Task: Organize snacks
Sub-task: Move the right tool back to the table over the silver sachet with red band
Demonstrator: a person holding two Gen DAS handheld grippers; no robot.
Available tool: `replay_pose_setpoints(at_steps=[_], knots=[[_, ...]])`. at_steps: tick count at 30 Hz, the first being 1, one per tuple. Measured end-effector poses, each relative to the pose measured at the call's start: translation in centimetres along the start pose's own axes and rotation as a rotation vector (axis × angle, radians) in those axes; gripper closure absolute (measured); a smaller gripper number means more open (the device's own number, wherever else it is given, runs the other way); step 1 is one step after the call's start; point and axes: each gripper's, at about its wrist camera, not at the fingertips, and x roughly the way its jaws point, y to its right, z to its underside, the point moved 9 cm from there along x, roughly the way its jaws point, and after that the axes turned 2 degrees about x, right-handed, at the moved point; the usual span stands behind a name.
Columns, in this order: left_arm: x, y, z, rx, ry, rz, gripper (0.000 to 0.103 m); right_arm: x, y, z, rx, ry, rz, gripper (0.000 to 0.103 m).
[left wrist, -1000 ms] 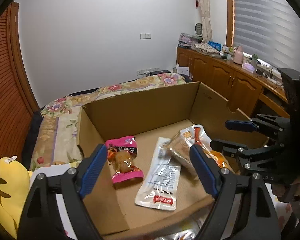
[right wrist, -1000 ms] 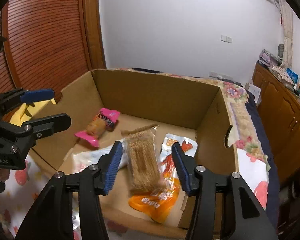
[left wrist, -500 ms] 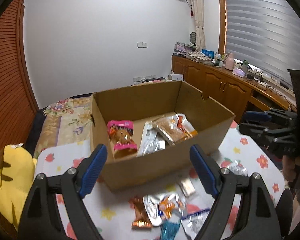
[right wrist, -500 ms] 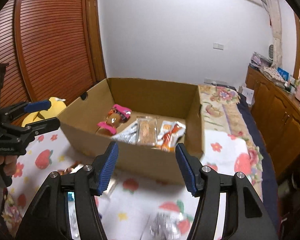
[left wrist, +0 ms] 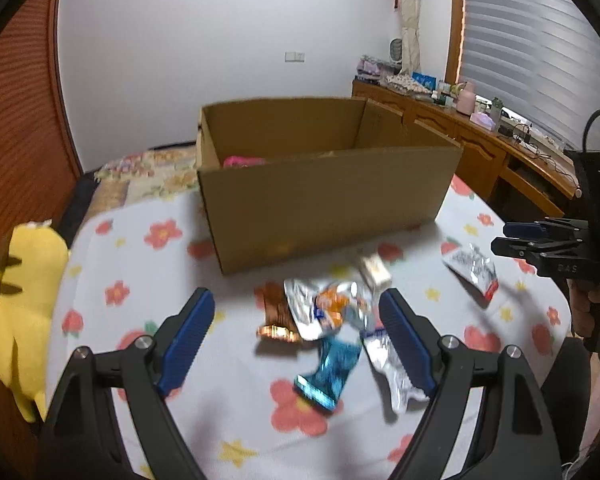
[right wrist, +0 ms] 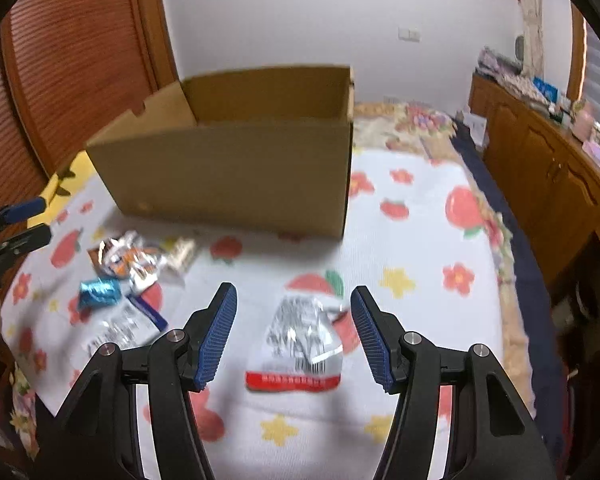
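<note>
Mostly we see the cardboard box [left wrist: 324, 188] on the flowered worktop [left wrist: 148, 280]; only a pink packet [left wrist: 242, 161] peeks over its rim. Loose snacks [left wrist: 324, 312] lie blurred before it. Left tongs [left wrist: 296, 340] and right tongs [right wrist: 294, 332] gape empty, the latter over a silver packet [right wrist: 302, 340].

The left gripper [left wrist: 296, 332] hangs with its blue-padded jaws spread wide over a heap of snack packets [left wrist: 328, 320] on the flowered tablecloth [left wrist: 140, 272], holding nothing. Behind the heap, toward the far edge, stands a cardboard box [left wrist: 324, 200] (something pink shows over its rim). Near the right edge the right gripper [left wrist: 512, 238] hovers beside a silver packet [left wrist: 474, 270].
</note>
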Motion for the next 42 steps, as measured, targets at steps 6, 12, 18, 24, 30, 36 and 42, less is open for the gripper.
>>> replay_pose_setpoints(at_steps=[6, 12, 18, 24, 30, 36, 42], knots=[[0.0, 0.3, 2.7, -0.014, -0.033, 0.018, 0.018, 2.5, 0.2, 2.0, 0.001, -0.057, 0.026, 0.042], [0.2, 1.0, 4.1, -0.019, -0.048, 0.031, 0.018, 4.0, 1.2, 3.0, 0.036, -0.081, 0.037, 0.042], [0.8, 1.5, 4.6, -0.019, -0.059, 0.043, 0.018, 4.8, 1.6, 3.0, 0.076, -0.091, -0.015, 0.042], [1.4, 1.7, 5.1, -0.006, -0.066, 0.039, 0.018, 5.1, 1.2, 3.0, 0.069, -0.068, -0.022, 0.044], [2.5, 2.0, 5.4, 0.027, -0.089, 0.039, 0.018, 5.2, 0.7, 3.3, 0.041, -0.054, -0.004, 0.043], [3.7, 2.9, 5.2, 0.098, -0.131, 0.05, 0.018, 5.4, 0.3, 3.7, -0.008, -0.055, 0.042, 0.043], [4.8, 3.1, 5.3, 0.147, -0.189, 0.069, 0.039, 5.5, 0.2, 3.7, -0.019, -0.056, 0.053, 0.043]])
